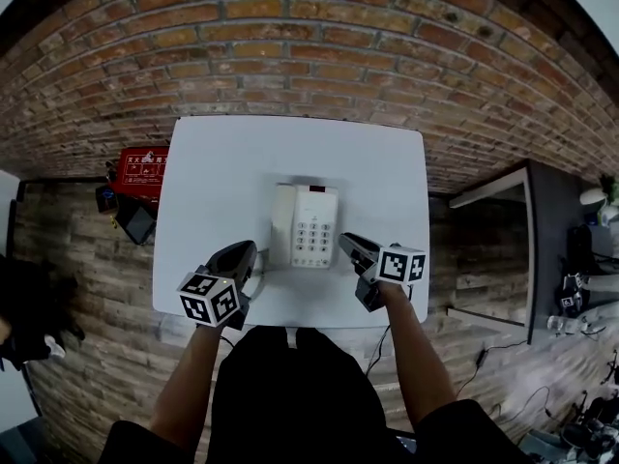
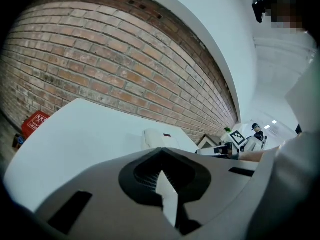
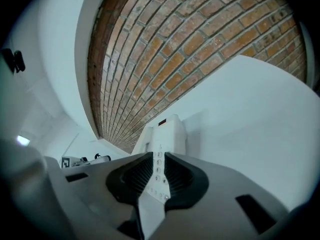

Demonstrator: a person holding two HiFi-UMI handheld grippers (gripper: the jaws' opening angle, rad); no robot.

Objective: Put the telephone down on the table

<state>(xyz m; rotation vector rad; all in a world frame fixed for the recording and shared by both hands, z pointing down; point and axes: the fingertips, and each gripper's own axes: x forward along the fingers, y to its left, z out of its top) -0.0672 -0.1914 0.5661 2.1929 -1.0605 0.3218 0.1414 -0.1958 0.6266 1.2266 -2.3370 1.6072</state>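
Telephone (image 1: 308, 225) lies flat near the middle of the white worktop (image 1: 213, 162), keypad up, with the handset (image 1: 282, 222) in its cradle along the 9 o'clock side. By that reading it is already down, and the risks come from the two tools close by.

The right gripper (image 1: 346, 243) sits just off the set's corner at 5 o'clock. Its jaws stand a narrow slit apart with nothing pressed between them, and the keypad shows through the slit. A forward push from here would probably shove the base toward 11 o'clock or tip it.

The left gripper (image 1: 247, 251) is at 7 o'clock, just beside the handset's near end, with its tips closed on nothing. A thin curl beside it may be the cord, though it is too small to be sure. If it is, pulling the gripper back toward 6 o'clock could snag it and drag the handset off its cradle.

The worktop's edges are well away, so a fall looks unlikely.
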